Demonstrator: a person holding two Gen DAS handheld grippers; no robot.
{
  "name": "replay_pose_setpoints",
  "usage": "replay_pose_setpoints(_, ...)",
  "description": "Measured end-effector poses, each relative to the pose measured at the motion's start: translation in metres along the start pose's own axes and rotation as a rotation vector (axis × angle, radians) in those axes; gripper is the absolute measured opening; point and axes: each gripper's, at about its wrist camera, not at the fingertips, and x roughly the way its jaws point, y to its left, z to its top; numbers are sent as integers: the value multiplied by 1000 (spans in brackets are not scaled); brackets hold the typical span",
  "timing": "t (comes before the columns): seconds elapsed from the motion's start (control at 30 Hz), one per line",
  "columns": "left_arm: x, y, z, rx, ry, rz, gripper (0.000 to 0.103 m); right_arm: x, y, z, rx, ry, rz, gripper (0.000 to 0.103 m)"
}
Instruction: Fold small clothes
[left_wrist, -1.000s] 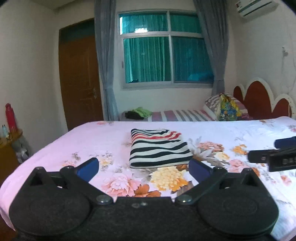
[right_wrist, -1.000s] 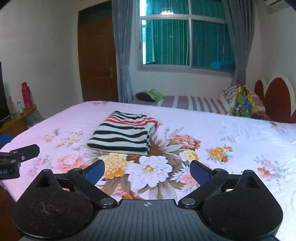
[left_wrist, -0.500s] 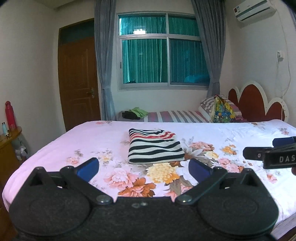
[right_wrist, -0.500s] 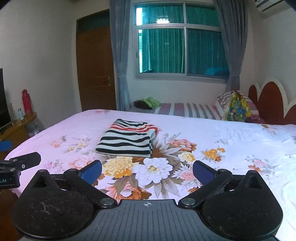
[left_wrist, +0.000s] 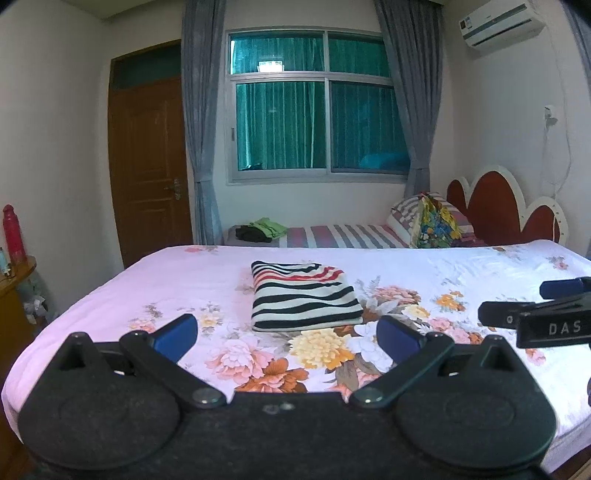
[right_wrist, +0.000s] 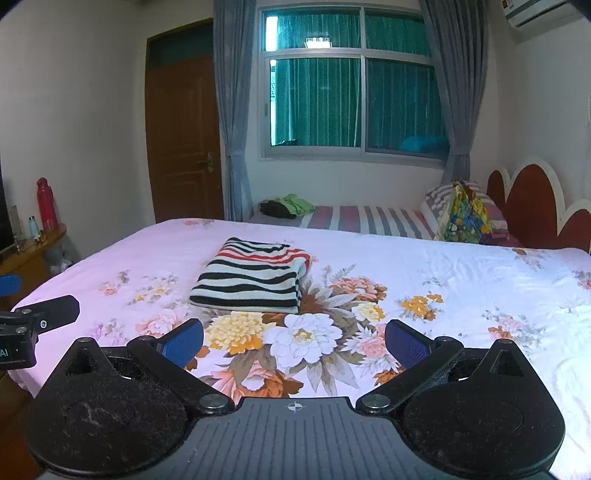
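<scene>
Striped garment (left_wrist: 301, 295) lies folded on floral bedsheet (left_wrist: 461, 266); both hand-held grippers (left_wrist: 287, 338) (right_wrist: 294, 341) gape wide, empty.

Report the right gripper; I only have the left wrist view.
Observer: The right gripper is open, with nothing between its fingers.
Operator: Describe the shirt's right side.
Observer: The shirt shows stacked folded layers there and lies flat on the bed.
Operator: Check the far left.
Observer: A dark panel's edge shows left of the red bottle.
</scene>
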Motion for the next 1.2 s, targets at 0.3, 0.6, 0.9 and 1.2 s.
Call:
replay_pose_setpoints(0.3, -3, 1, -1, 0, 4, -12, 102, -1, 2, -2, -3, 6, -4, 103)
replay_pose_setpoints(0.6, 0, 3, 0, 8, 5, -19, 102, -3, 0, -4, 5, 15, -4, 103)
replay_pose_setpoints(0.9, 3, 4, 2, 22, 5, -30, 102, -5, -3, -4, 16, 15, -14, 103)
replay_pose_setpoints(1.2, 2, 6, 1, 33, 1, -30, 102, -5, -3, -3, 14, 15, -12, 103)
